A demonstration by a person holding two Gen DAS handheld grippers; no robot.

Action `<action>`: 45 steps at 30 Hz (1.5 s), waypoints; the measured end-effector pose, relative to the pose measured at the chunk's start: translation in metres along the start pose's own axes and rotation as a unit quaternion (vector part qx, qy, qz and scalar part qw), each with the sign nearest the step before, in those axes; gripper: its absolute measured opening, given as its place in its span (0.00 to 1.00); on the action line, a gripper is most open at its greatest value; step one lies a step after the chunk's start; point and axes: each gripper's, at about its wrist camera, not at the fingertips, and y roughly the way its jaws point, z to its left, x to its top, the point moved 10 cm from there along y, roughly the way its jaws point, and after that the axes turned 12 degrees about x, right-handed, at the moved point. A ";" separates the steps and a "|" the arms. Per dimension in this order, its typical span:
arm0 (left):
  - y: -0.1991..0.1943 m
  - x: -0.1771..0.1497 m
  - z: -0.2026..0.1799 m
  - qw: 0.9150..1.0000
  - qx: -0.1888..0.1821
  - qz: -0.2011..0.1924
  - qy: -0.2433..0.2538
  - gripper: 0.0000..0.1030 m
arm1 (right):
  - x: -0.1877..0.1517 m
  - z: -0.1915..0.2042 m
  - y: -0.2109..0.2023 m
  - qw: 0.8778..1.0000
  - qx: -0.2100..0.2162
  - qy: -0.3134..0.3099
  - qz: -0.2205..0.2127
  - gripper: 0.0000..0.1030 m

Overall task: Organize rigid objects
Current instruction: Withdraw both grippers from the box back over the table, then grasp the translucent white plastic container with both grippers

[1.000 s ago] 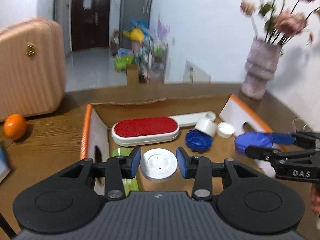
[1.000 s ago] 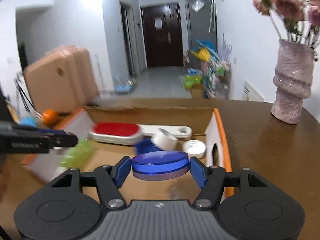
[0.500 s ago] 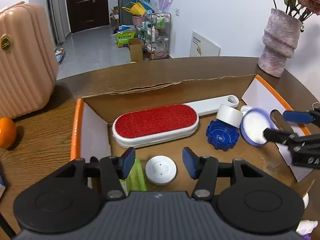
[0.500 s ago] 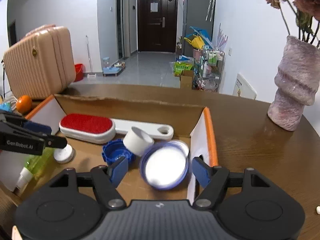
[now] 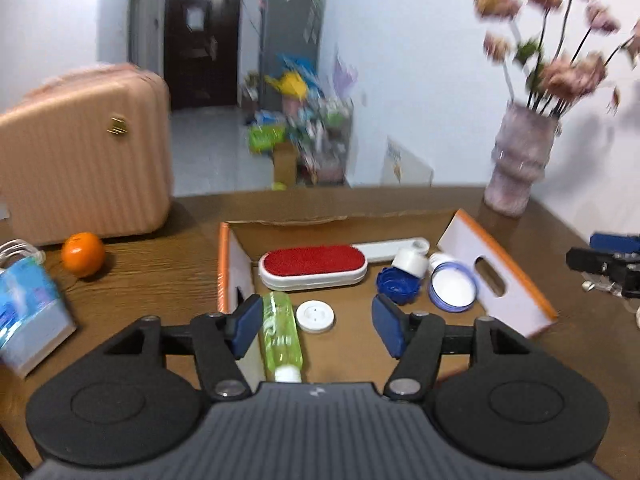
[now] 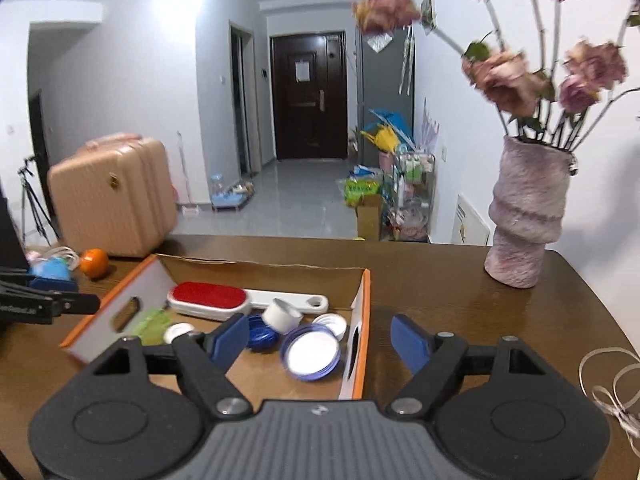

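Progress looks well along, judging by the load already in the cardboard box: 7 rigid things lie on its floor. The red lint brush sits toward the back with its long white handle running to the right. A green bottle lies on its side along the box's left wall, its white cap toward the camera, and a white disc rests flat just beside it. On the right, a blue screw cap, a white cylinder cap, a small white cap and a blue-rimmed lid are bunched together; the lid leans tilted, white inside facing up, near the wall with the handle slot.

Both tools are empty. The left tongs stand about half open above the box's near edge, the jaws having just been opening, with nothing between the pads; the bottle and disc seen in the gap lie below on the box floor. The right tongs stand wide, also just opened further, and straddle the box's orange-edged right wall without touching it, gripping nothing.

What is left, as I judge it, is little. The orange, the vase and a blue pack remain on the tabletop, though whether any belongs in the box I cannot tell.
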 end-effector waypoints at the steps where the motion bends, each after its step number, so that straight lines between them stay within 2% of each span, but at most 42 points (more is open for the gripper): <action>1: -0.015 -0.005 0.001 1.000 0.002 -0.012 -0.007 0.63 | -0.004 0.005 -0.012 1.000 0.006 0.000 -0.006 0.76; 8: -0.118 -0.062 -0.006 0.996 0.005 -0.078 -0.036 0.67 | -0.050 0.053 -0.095 0.997 0.034 -0.017 -0.061 0.81; 15: -0.196 -0.132 -0.021 0.992 0.017 -0.123 -0.029 0.78 | -0.118 0.090 -0.152 0.994 0.037 -0.028 -0.098 0.82; 21: -0.228 -0.196 -0.035 0.994 0.005 -0.109 -0.031 0.79 | -0.179 0.115 -0.186 0.994 0.041 -0.026 -0.101 0.82; 26: -0.235 -0.226 -0.040 0.995 0.014 -0.097 -0.012 0.79 | -0.210 0.123 -0.196 0.995 0.046 -0.024 -0.081 0.82; 35: -0.225 -0.226 -0.051 0.996 0.009 -0.087 -0.011 0.79 | -0.218 0.115 -0.189 0.996 0.057 -0.002 -0.063 0.81; 38: -0.211 -0.225 -0.056 0.997 0.008 -0.078 -0.008 0.74 | -0.218 0.109 -0.178 0.996 0.069 0.019 -0.052 0.66; 40: -0.201 -0.218 -0.059 0.997 0.001 -0.074 -0.008 0.67 | -0.217 0.105 -0.167 0.995 0.081 0.036 -0.043 0.56; 44: -0.169 -0.195 -0.063 0.998 -0.007 -0.066 -0.016 0.54 | -0.211 0.096 -0.138 0.994 0.083 0.063 -0.025 0.48; 45: -0.158 -0.188 -0.064 0.998 -0.011 -0.061 -0.018 0.51 | -0.208 0.093 -0.130 0.994 0.085 0.073 -0.021 0.44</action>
